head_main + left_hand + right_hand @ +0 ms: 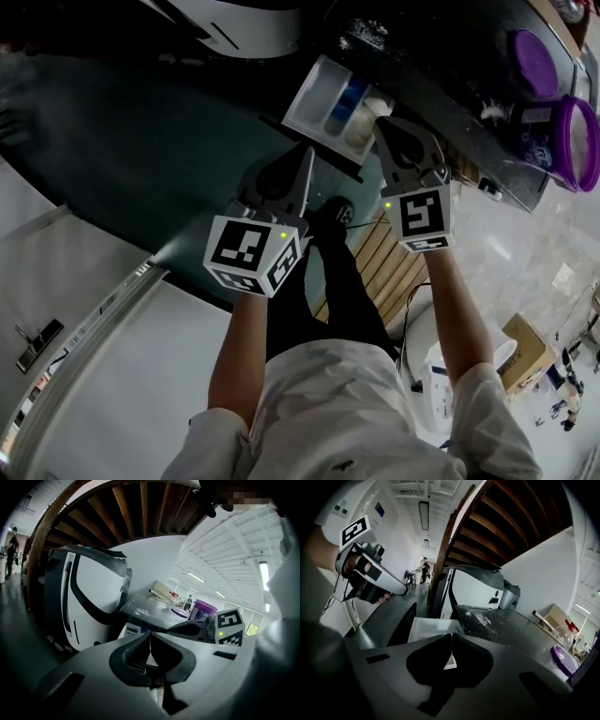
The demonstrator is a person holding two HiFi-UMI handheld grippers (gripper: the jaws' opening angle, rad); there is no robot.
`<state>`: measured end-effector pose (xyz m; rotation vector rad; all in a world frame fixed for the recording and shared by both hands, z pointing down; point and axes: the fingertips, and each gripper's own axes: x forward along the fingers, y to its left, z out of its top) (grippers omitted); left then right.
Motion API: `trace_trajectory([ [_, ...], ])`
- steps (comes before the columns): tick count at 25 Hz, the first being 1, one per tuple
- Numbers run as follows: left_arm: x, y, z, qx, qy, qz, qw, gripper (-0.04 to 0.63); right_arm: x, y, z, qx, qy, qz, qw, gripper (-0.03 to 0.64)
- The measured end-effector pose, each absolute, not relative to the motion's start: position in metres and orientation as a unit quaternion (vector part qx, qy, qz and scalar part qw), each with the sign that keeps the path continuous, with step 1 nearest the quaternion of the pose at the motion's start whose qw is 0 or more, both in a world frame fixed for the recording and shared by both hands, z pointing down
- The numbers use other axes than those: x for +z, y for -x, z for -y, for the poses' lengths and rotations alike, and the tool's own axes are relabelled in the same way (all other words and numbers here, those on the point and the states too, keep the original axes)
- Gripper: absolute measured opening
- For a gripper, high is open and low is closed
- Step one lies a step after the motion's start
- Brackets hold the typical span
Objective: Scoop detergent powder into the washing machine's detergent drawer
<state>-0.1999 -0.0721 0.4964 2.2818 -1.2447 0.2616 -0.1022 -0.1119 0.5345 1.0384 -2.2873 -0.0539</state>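
Note:
The white detergent drawer stands pulled out from the dark washing machine, with a blue insert and pale powder inside. A purple detergent tub sits on the machine top at the right, its purple lid lying beside it. My left gripper is shut with nothing in it, its tip just short of the drawer's front. My right gripper is shut and empty too, at the drawer's right corner. The right gripper view has the drawer just beyond the closed jaws, and the left gripper up at the left.
Spilled white powder dusts the machine top. A wooden slatted board lies on the floor below my arms, and a cardboard box sits at the right. White appliance panels fill the lower left.

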Motion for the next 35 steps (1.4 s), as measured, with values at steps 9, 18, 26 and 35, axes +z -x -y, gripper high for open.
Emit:
trace_trajectory([
  [9, 0.497, 0.202, 0.072, 0.095, -0.842, 0.461, 0.263, 0.02, 0.536, 0.107, 0.107, -0.064, -0.381, 0.861, 0.332, 0.009],
  [18, 0.498, 0.202, 0.071, 0.095, -0.842, 0.46, 0.264, 0.02, 0.534, 0.109, 0.102, -0.112, -0.369, 0.849, 0.36, 0.009],
  [26, 0.501, 0.203, 0.07, 0.095, -0.842, 0.46, 0.266, 0.02, 0.533, 0.111, 0.101, -0.149, -0.366, 0.837, 0.379, 0.009],
  [35, 0.504, 0.202, 0.069, 0.094, -0.842, 0.458, 0.269, 0.02, 0.533, 0.112, 0.1, -0.164, -0.362, 0.834, 0.383, 0.009],
])
